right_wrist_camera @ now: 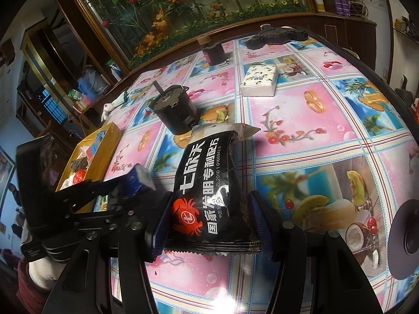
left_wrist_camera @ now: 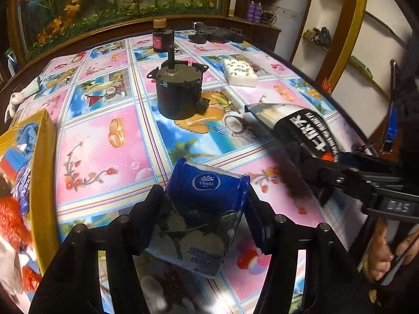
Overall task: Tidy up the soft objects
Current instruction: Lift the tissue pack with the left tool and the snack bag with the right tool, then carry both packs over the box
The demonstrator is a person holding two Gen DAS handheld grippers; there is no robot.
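My left gripper [left_wrist_camera: 203, 209] is shut on a blue Vinda tissue pack [left_wrist_camera: 201, 209] and holds it above the tablecloth. My right gripper [right_wrist_camera: 209, 222] is shut on a black snack packet with a red crab logo [right_wrist_camera: 209, 191]; the packet also shows in the left wrist view [left_wrist_camera: 296, 128] at the right. A yellow box [left_wrist_camera: 43, 183] with soft items inside stands at the table's left edge, also seen in the right wrist view [right_wrist_camera: 104, 141]. A white tissue pack with lemon print [left_wrist_camera: 239, 72] lies far right on the table, also in the right wrist view [right_wrist_camera: 259, 79].
A black motor with a shaft [left_wrist_camera: 178, 91] stands mid-table. A dark jar with a cork lid [left_wrist_camera: 161, 36] and a black tool [left_wrist_camera: 214, 34] sit at the far edge. A white soft toy [left_wrist_camera: 18, 99] lies at the left edge. Shelves stand to the right.
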